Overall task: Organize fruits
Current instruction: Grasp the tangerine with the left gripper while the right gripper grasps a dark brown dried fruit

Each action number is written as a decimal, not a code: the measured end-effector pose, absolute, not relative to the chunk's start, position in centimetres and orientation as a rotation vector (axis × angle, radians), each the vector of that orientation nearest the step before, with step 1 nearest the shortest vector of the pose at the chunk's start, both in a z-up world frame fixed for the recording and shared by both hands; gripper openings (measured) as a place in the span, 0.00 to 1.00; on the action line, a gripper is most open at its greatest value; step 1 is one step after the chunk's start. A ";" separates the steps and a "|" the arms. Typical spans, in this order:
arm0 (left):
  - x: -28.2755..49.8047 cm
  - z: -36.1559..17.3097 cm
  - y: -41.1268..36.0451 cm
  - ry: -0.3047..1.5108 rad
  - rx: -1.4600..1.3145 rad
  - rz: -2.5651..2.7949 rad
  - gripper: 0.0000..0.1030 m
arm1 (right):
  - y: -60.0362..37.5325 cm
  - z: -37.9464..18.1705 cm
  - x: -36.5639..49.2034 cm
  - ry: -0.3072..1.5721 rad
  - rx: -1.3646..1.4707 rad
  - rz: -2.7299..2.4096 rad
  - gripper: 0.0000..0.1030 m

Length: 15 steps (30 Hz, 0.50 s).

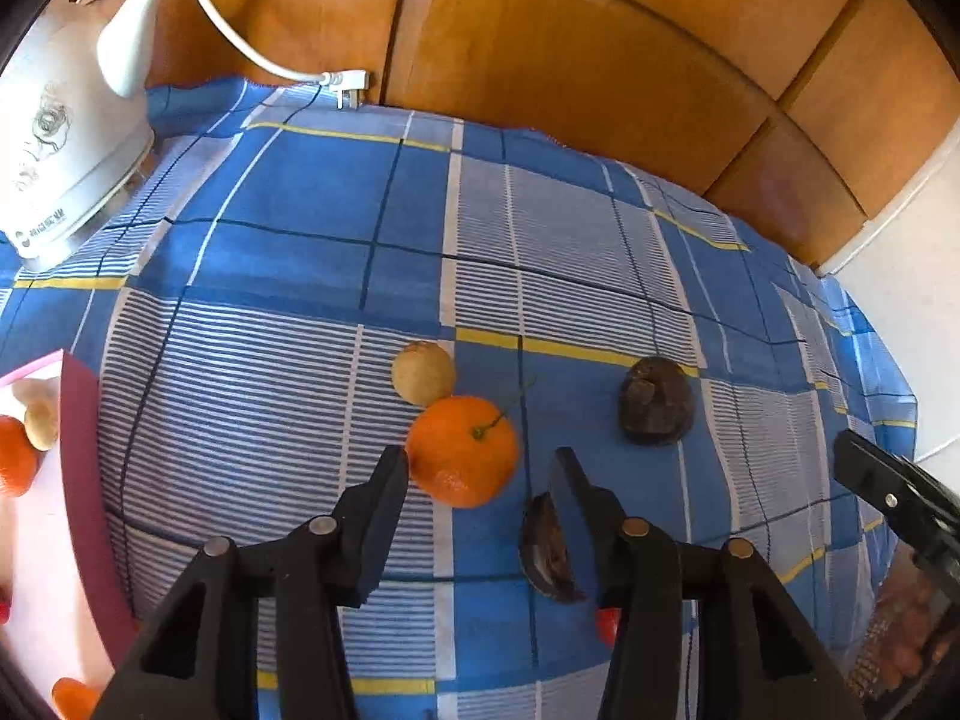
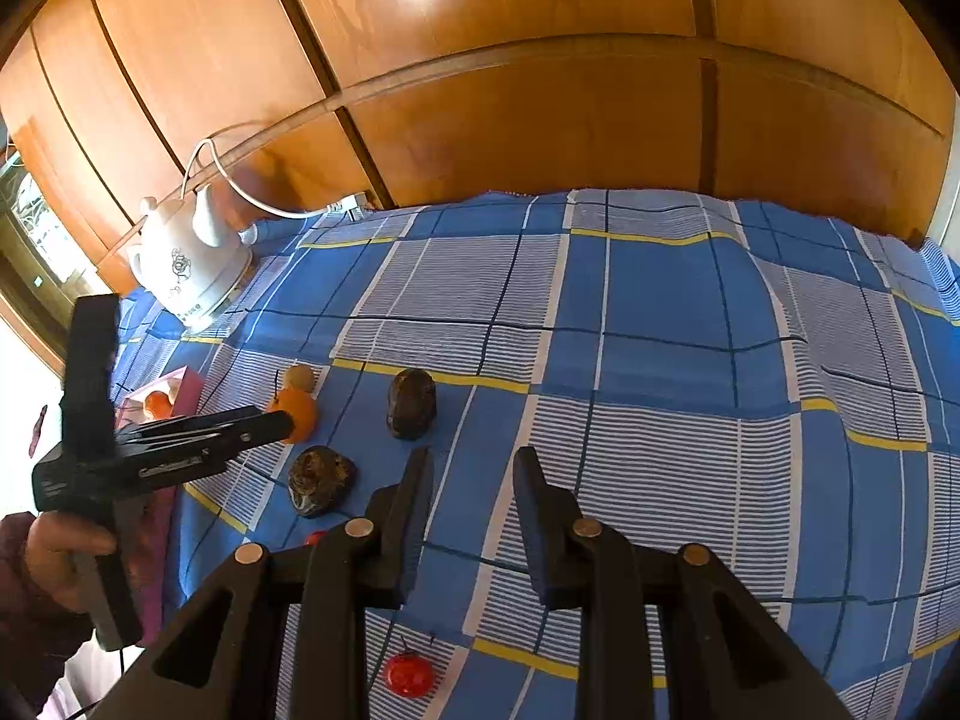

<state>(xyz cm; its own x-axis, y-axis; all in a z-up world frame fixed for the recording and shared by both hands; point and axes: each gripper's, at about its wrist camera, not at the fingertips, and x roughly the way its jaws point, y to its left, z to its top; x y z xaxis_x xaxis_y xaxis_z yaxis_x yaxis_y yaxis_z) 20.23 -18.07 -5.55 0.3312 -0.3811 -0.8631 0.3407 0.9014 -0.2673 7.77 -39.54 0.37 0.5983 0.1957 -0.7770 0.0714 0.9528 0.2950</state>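
On the blue checked cloth (image 1: 300, 192) lie an orange mandarin (image 1: 462, 450) with a green stem, a tan round fruit (image 1: 423, 372) touching it behind, and two dark brown fruits (image 1: 655, 401) (image 1: 549, 549). My left gripper (image 1: 480, 468) is open, its fingertips either side of the mandarin's near edge, holding nothing. In the right wrist view the mandarin (image 2: 297, 411), the dark fruits (image 2: 411, 403) (image 2: 320, 480) and a small red fruit (image 2: 408, 673) show. My right gripper (image 2: 474, 468) is open and empty over bare cloth, right of the fruits.
A pink tray (image 1: 81, 450) at the left edge holds another mandarin (image 1: 15, 456) and a tan fruit. A white kettle (image 1: 66, 138) with its cord stands at the back left. Wooden cabinet panels (image 2: 540, 120) run behind the table. A white wall (image 1: 900, 276) is at the right.
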 end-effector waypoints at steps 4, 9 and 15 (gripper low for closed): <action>21.3 -6.7 -18.5 1.146 -0.027 -0.442 0.42 | -39.6 0.4 7.8 0.929 0.322 0.073 0.28; 20.7 -6.4 -17.5 1.105 -0.072 -0.460 0.39 | -39.5 0.3 7.8 0.933 0.314 0.067 0.28; 15.2 -3.7 -15.6 0.996 -0.040 -0.478 0.39 | -39.2 0.2 7.7 0.934 0.299 0.074 0.28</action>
<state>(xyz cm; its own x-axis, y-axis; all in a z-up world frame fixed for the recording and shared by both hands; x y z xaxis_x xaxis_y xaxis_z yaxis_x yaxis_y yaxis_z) 15.18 -15.55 -3.69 0.4496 -0.4047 -0.7963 0.3685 0.8961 -0.2474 7.72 -39.17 0.22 0.5952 0.1917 -0.7804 0.0657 0.9563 0.2850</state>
